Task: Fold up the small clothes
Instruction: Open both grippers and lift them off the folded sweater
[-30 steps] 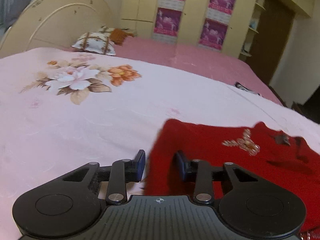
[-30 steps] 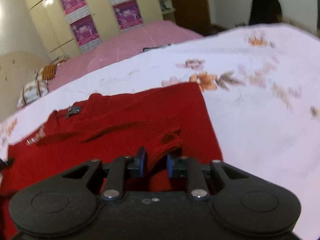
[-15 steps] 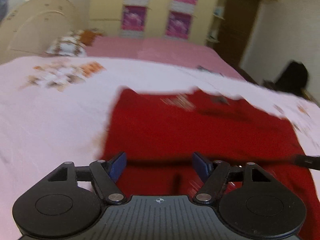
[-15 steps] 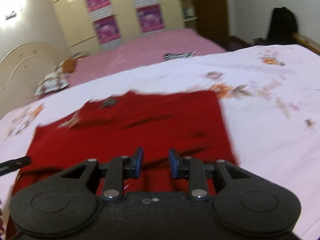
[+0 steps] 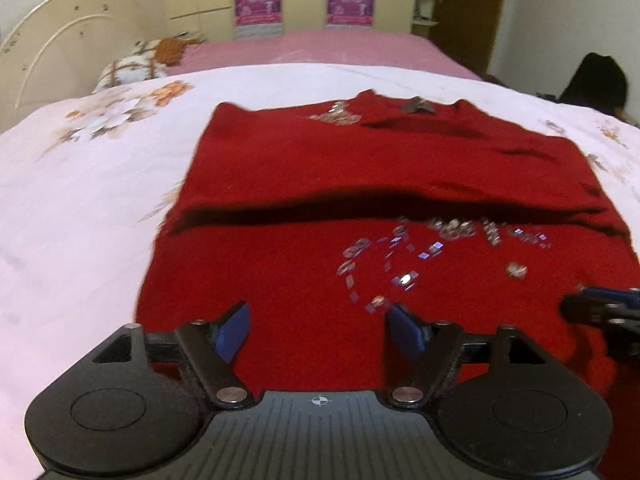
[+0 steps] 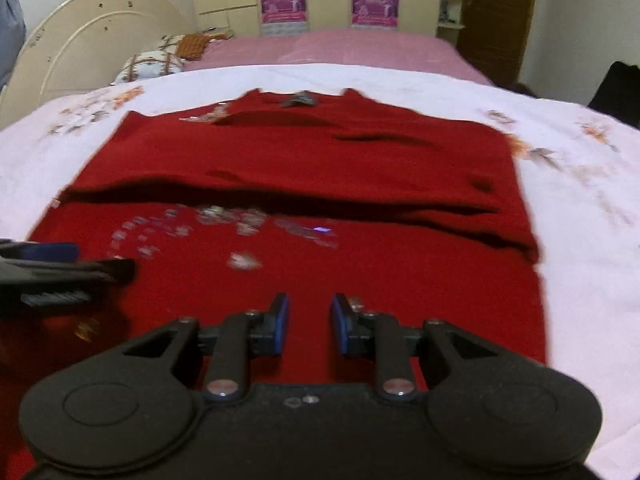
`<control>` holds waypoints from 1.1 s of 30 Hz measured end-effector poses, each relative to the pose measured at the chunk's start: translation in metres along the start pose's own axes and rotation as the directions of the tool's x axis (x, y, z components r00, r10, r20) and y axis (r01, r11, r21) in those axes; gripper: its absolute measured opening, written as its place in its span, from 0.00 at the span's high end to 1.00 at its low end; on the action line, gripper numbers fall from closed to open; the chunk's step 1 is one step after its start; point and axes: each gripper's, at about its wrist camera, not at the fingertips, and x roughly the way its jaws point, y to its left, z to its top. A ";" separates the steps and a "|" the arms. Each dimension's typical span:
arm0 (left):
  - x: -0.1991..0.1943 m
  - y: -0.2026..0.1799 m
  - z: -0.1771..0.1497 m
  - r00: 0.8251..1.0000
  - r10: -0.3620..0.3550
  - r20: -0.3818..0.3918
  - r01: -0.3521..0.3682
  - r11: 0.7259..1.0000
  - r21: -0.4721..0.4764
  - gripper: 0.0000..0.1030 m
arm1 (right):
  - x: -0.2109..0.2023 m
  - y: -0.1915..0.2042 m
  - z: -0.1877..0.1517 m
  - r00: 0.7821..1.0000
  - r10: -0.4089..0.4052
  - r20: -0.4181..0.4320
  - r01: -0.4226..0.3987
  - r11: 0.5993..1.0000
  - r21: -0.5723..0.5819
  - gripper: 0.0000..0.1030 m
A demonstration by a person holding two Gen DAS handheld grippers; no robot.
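The left gripper (image 5: 318, 326), jaws just spread wide, hovers empty over the red sweater's (image 5: 380, 184) near hem. The right gripper (image 6: 306, 322), jaws narrowly apart and just closing slightly, grips nothing.

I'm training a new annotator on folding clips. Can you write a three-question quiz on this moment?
1. True or false: the left gripper grips the red sweater.
2. The sweater lies on: A a bare floor, B a floral bedspread, C a chair.
3. Fill in: the sequin decoration shows on the ____ half of the sweater.

Key: 1 false, its jaws stand apart, having just been opening, pinching no cloth. 2 B. 3 near.
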 end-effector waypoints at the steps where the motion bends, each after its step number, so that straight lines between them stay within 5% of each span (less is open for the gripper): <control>1: -0.002 0.001 -0.002 1.000 0.010 -0.003 -0.010 1.000 -0.005 0.21 | -0.003 -0.005 -0.002 1.000 0.011 -0.003 -0.011 1.000 0.008 0.80; 4: -0.005 0.004 -0.007 1.000 0.030 -0.009 -0.030 0.999 -0.013 0.21 | -0.012 -0.017 -0.012 0.999 -0.050 0.002 0.050 0.999 -0.002 0.76; 12: -0.006 0.000 -0.010 0.998 0.062 -0.006 -0.062 0.998 -0.031 0.21 | -0.022 -0.036 -0.023 1.000 -0.021 -0.001 0.021 0.999 0.028 0.75; 24: -0.008 -0.004 -0.014 0.995 0.098 0.016 -0.097 0.994 -0.057 0.17 | -0.029 -0.003 -0.012 0.993 0.115 0.011 -0.115 0.992 -0.053 0.61; 33: -0.035 -0.017 -0.024 0.997 0.083 -0.011 -0.083 0.996 -0.012 0.16 | -0.037 0.012 -0.010 0.987 0.160 0.021 -0.159 0.986 -0.044 0.60</control>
